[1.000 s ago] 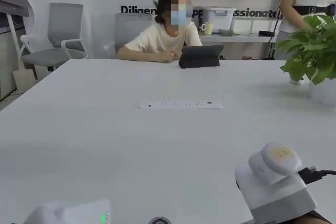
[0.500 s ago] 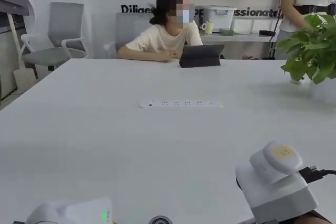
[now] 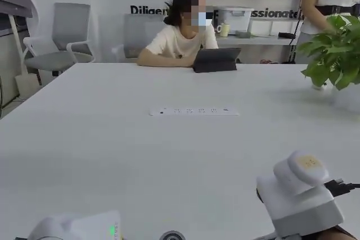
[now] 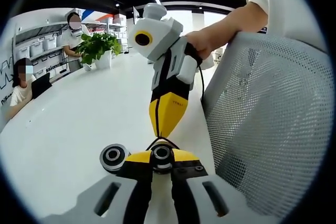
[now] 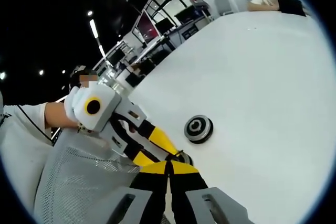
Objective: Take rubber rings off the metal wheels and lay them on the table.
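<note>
Large white table: broad, matte top.
Grey mesh chair back: beside the near table edge.
Left gripper: jaws nearly closed, yellow tips clamping a small round metal wheel at the near edge.
Right gripper: jaws drawn together, tip touching that wheel's rim. What it grips cannot be told.
Second round metal wheel: flat on the table just beside the grippers, black rubber ring on.

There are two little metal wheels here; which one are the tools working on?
The wheel clamped in the left tool, with the right tool tip at it. The other wheel lies loose on the table beside it.
</note>
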The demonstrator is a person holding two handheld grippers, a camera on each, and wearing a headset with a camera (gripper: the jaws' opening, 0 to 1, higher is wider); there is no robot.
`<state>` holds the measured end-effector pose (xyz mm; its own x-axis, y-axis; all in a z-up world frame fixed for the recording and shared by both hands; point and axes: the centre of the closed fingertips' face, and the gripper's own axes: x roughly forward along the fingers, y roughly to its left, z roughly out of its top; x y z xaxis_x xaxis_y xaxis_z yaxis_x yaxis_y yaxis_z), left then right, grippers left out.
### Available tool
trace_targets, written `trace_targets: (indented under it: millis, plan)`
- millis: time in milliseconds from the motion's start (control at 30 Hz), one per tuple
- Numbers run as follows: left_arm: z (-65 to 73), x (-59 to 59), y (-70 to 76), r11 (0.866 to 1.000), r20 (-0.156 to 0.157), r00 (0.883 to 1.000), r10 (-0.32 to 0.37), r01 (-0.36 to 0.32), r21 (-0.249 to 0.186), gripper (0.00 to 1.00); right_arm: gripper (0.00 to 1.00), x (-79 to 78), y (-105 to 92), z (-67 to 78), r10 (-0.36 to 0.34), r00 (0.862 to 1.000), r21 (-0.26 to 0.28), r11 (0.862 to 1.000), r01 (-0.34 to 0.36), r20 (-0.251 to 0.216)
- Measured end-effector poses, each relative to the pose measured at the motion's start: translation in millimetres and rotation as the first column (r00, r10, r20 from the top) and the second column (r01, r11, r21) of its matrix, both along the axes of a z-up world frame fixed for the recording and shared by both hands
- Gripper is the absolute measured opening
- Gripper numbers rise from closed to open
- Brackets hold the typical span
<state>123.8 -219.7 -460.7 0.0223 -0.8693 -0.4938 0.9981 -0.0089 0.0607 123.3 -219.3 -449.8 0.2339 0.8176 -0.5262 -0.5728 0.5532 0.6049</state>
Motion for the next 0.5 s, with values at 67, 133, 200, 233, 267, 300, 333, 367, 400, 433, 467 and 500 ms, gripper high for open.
trace_targets:
  millis: [67, 133, 200, 233, 267, 300, 333, 367, 400, 433, 467, 500]
  plan:
    - [0.0, 0.0, -0.1, 1.0, 0.0, 1.0, -0.003, 0.003, 0.002, 0.07, 0.0, 0.2, -0.1, 0.6, -0.003, 1.0, 0.005, 1.0, 0.003, -0.001]
    - [0.0, 0.0, -0.3, 1.0, 0.0, 1.0, -0.005, 0.005, 0.005, 0.07, 0.0, 0.3, -0.1, 0.4, -0.004, 1.0, 0.004, 1.0, 0.004, 0.002]
    - [0.1, 0.0, -0.2, 1.0, 0.001, 1.0, -0.004, 0.004, 0.005, 0.07, 0.0, 0.5, 0.4, 1.2, -0.008, 1.0, 0.014, 1.0, 0.008, -0.005]
    - [0.1, 0.0, -0.2, 1.0, 0.0, 1.0, -0.004, 0.004, 0.005, 0.07, 0.0, 0.7, 0.5, 1.4, -0.009, 1.0, 0.017, 1.0, 0.009, -0.006]
    - [0.1, 0.0, -0.3, 1.0, -0.002, 1.0, -0.004, 0.004, 0.006, 0.07, 0.0, 0.5, 0.9, 2.1, -0.007, 1.0, 0.021, 1.0, 0.007, -0.004]
    - [0.1, 0.0, -0.3, 1.0, -0.002, 1.0, -0.004, 0.004, 0.005, 0.07, 0.0, 0.6, 2.0, 4.2, -0.001, 1.0, 0.026, 1.0, 0.001, 0.008]
    - [0.2, 0.0, -0.4, 1.0, 0.0, 1.0, -0.005, 0.005, 0.005, 0.07, 0.0, 0.5, 2.6, 4.9, 0.003, 1.0, 0.026, 1.0, -0.003, 0.014]
    - [0.2, 0.0, -0.4, 1.0, 0.001, 1.0, -0.005, 0.005, 0.005, 0.07, 0.0, 0.7, 2.9, 5.0, 0.004, 1.0, 0.025, 1.0, -0.005, 0.015]
    - [0.2, 0.2, -0.5, 1.0, 0.0, 1.0, -0.004, 0.004, 0.006, 0.07, 0.0, 1.2, 2.7, 4.2, 0.004, 1.0, 0.022, 1.0, -0.004, 0.014]
    - [0.2, 0.3, -0.5, 1.0, -0.001, 1.0, -0.003, 0.003, 0.006, 0.07, 0.0, 1.5, 2.4, 3.7, 0.001, 1.0, 0.021, 1.0, -0.001, 0.011]
    - [0.2, 0.5, -0.6, 1.0, -0.002, 1.0, -0.003, 0.003, 0.008, 0.07, 0.0, 2.7, 0.3, 1.6, -0.012, 1.0, 0.015, 1.0, 0.012, -0.001]
    - [0.2, 0.6, -0.6, 1.0, -0.002, 1.0, -0.002, 0.003, 0.009, 0.07, 0.0, 4.1, -2.1, -0.4, -0.024, 1.0, 0.009, 1.0, 0.024, -0.01]
